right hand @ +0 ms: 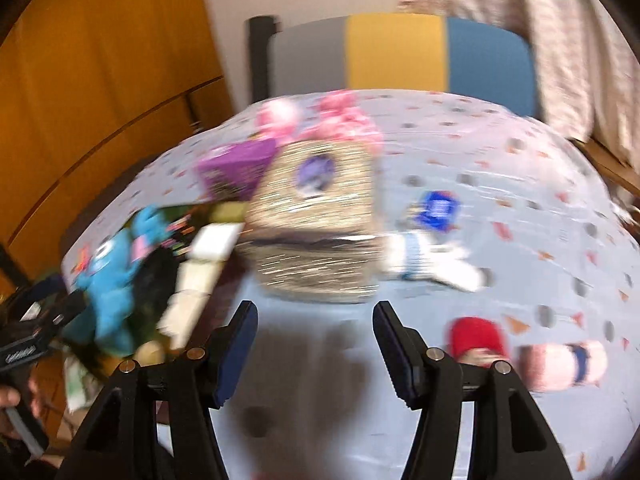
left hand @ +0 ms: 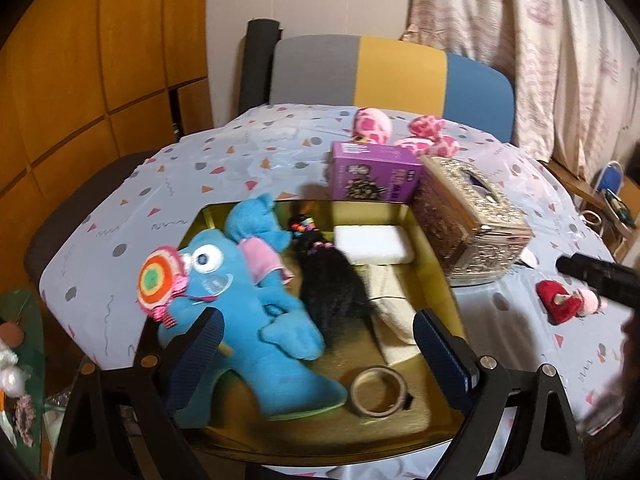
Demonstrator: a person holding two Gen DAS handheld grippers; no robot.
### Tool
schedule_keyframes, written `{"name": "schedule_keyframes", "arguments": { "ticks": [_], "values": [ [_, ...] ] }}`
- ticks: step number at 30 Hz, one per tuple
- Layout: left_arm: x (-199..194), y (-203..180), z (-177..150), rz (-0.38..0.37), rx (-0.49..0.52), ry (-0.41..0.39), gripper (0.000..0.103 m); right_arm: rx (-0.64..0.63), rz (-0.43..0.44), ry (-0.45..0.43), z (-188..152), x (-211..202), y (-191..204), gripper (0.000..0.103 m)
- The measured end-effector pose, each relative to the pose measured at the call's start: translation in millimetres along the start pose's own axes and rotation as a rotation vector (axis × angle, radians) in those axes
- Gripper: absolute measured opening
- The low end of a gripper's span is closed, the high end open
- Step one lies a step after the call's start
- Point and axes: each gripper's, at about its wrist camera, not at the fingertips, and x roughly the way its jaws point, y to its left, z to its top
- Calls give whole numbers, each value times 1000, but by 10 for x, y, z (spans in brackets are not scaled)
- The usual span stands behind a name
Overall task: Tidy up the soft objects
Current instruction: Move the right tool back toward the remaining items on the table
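Note:
A gold tray holds a blue plush toy with a striped lollipop, a black fuzzy toy, a white foam block, a beige cloth and a tape roll. My left gripper hangs open over the tray's near end, its left finger in front of the blue plush without pressing it. My right gripper is open over bare tablecloth with nothing between its fingers. A red plush heart and a pink soft piece lie just to its right. The right wrist view is blurred.
An ornate gold tissue box and a purple box stand behind the tray. Pink spotted plush pieces lie at the far edge. A white and blue soft item lies right of the tissue box. A striped chair stands behind the table.

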Motion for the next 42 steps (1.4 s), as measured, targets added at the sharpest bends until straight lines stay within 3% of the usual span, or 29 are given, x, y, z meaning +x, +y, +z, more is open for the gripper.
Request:
{"name": "schedule_keyframes", "arguments": {
  "ticks": [7,9,12,16,23,27,33,37,42],
  "values": [
    [-31,-282,36,-40,62,-10,96,229,-207,-65,4,-82,-1020,61],
    [-18,-364,41,-55,81,-2,96,371,-255,-75,-67,-100,-1345,61],
    [-9,-514,33,-91,116,4,96,591,-274,-78,-188,-155,-1735,61],
    [-11,-756,32,-156,173,8,96,745,-261,-85,-349,-248,-1993,61],
    [-73,-1322,205,-269,322,-22,89,823,-217,-91,-419,-298,-2077,61],
    [-56,-1780,419,-359,441,-35,85,836,-191,-97,-435,-293,-2086,61],
    [141,-2603,748,-435,634,-27,83,869,-158,-121,-462,-342,-2127,61],
    [461,-3048,835,-406,750,4,82,907,-151,-163,-492,-427,-2183,61],
    [1077,-3447,848,-318,843,125,82,956,-122,-185,-538,-463,-2258,61]
  ]
}}
